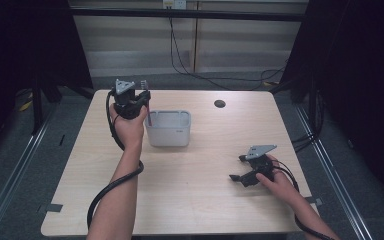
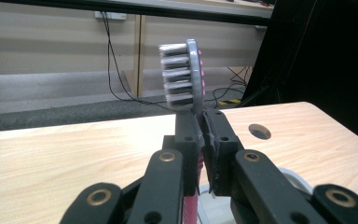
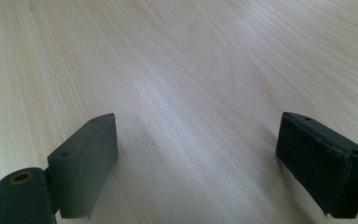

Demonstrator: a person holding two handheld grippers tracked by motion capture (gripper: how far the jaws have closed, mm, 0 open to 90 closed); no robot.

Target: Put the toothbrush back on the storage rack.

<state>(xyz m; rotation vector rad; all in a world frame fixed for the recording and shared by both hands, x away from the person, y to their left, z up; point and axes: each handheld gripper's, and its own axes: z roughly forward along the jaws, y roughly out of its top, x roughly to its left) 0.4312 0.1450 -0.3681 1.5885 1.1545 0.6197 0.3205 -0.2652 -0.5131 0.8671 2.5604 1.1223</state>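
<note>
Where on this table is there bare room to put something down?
Most of the table is bare: the wide stretch between the grey bin and the right tool, and the far right around the round hole. Crowded: beside the bin, where the left tool holds a toothbrush.

A toothbrush (image 1: 148,107) is held by the left gripper (image 1: 142,95) above the grey bin (image 1: 168,129); the right gripper (image 1: 239,168) is rested open on the table (image 1: 195,200).

1. One toothbrush (image 2: 186,74), pink-handled with a grey head, clamped in the left tool (image 2: 200,135).
2. One grey rectangular tub (image 1: 168,128) on the worktop (image 1: 190,200).
3. Two hand-held tools: left tool at the tub's left edge, right tool (image 1: 236,167) spread wide, low over bare wood.
4. One round dark hole (image 1: 220,104) in the worktop.
</note>
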